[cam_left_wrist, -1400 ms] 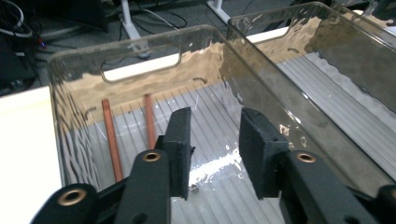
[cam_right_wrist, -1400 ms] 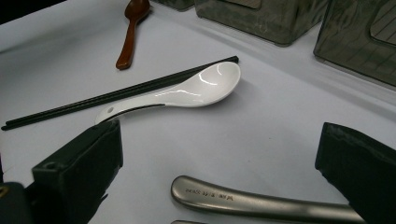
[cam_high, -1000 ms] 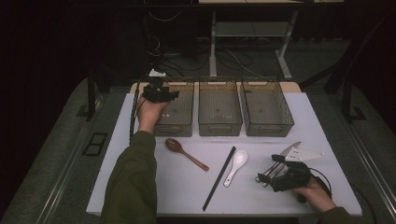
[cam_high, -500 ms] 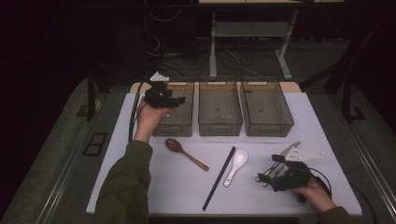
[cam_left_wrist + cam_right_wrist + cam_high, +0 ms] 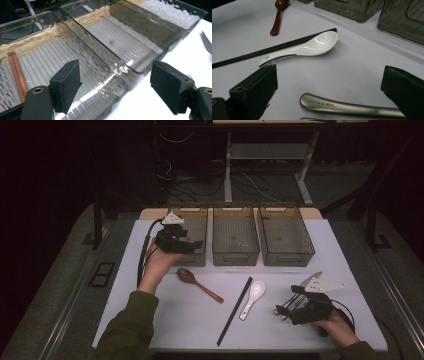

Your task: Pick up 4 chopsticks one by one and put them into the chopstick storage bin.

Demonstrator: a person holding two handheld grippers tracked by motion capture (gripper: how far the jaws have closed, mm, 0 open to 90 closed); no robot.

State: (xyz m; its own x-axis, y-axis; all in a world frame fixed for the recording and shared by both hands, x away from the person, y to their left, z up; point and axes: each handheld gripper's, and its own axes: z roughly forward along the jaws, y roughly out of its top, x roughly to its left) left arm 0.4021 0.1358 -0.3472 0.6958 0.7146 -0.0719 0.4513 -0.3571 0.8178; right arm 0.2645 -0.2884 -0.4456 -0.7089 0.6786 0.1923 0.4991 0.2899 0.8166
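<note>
My left gripper hovers open over the front of the left clear bin, jaws pointing right. In the left gripper view its jaws are empty and straddle that bin's wall; a pair of brown chopsticks lies inside the bin. My right gripper rests low on the table at the front right, open. In the right gripper view a metal utensil handle lies on the table between the jaws, and neither pad touches it. The metal utensils are partly hidden by the gripper.
A wooden spoon, black chopsticks and a white ceramic spoon lie on the white table between the hands. The middle bin and the right bin stand in a row beside the left one.
My left gripper has drawn back from the rear of the left bin toward its front edge, still open. The right gripper has stayed where it was.
</note>
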